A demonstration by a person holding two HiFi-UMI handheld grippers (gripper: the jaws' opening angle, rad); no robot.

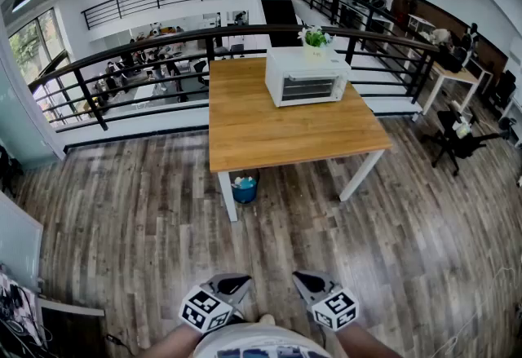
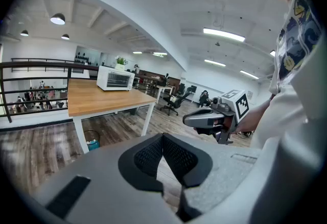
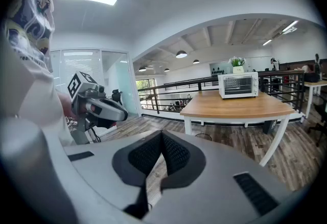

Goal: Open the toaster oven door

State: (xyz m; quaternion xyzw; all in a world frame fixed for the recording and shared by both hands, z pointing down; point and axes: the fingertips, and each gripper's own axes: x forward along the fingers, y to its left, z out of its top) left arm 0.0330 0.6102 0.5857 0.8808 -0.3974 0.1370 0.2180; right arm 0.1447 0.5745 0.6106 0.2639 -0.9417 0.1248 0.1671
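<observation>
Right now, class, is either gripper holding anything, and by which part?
Nothing is held. The left gripper and the right gripper both have jaws together and empty; the toaster oven stands apart on the table, door shut.

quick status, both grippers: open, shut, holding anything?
Left gripper: closed, jaws together at the tips, holding nothing.
Right gripper: closed, jaws together at the tips, holding nothing.

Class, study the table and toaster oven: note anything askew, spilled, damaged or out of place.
Nothing stands out. The toaster oven stands upright on the wooden table with its door closed, and no spill or damage shows. A bin sits on the floor beneath.
</observation>
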